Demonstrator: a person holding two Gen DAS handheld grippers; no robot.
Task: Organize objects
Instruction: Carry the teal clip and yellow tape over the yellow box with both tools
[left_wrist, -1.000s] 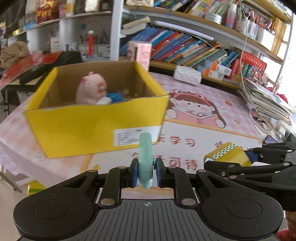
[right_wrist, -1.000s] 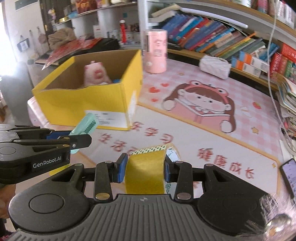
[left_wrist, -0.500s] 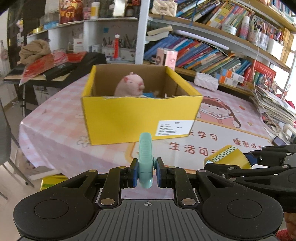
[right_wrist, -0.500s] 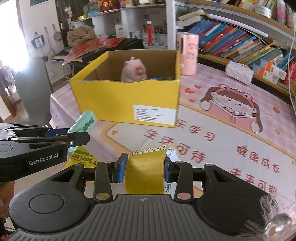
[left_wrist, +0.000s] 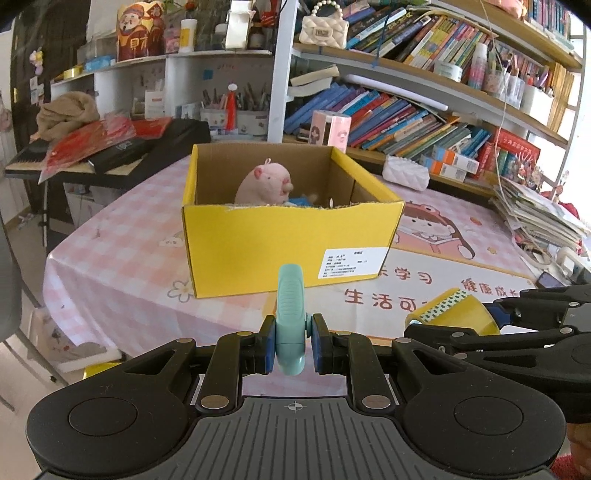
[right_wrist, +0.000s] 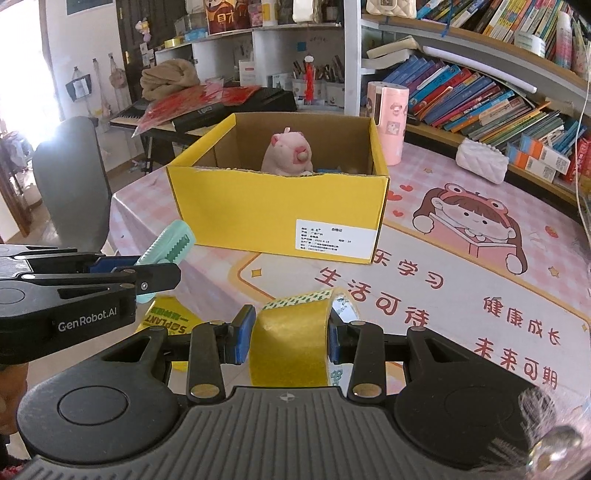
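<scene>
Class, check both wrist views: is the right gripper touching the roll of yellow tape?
Touching. The right wrist view shows the right gripper with both blue pads pressed against the sides of the yellow tape roll, no gap either side.

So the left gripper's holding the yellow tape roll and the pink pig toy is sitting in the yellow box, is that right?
Not quite. The left gripper is shut on the teal clip, as the left wrist view shows; the yellow tape roll is in the right gripper. The pink pig toy does sit in the yellow box.
</scene>
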